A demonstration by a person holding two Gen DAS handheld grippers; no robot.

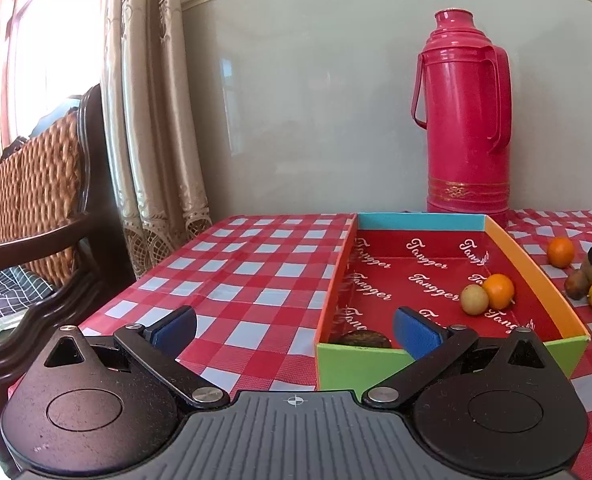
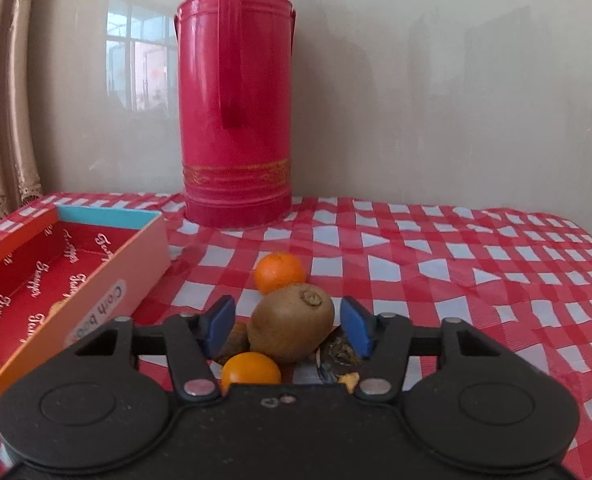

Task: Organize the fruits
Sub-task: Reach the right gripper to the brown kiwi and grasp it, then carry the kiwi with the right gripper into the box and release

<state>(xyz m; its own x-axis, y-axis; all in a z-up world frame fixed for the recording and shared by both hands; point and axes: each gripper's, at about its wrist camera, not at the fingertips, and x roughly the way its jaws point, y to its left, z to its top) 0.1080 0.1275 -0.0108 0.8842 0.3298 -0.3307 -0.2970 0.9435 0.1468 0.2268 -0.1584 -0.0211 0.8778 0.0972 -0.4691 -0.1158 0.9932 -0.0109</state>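
A colourful cardboard box [image 1: 536,276] with a red lining sits on the checked table. Inside lie an orange [image 1: 498,290], a pale green fruit [image 1: 474,299] and a brown fruit [image 1: 363,339] at the near wall. My left gripper [image 1: 293,330] is open and empty in front of the box's near left corner. My right gripper [image 2: 287,326] is open with its pads either side of a kiwi [image 2: 291,322], not touching it. An orange [image 2: 279,272] lies behind the kiwi, another orange [image 2: 251,367] and a small brown fruit [image 2: 235,342] in front.
A tall red thermos [image 1: 466,116] stands against the wall behind the box, also in the right wrist view [image 2: 235,96]. A wicker chair [image 1: 35,208] and a curtain [image 1: 151,120] are at the left. Dark fruit debris [image 2: 338,356] lies under the right gripper.
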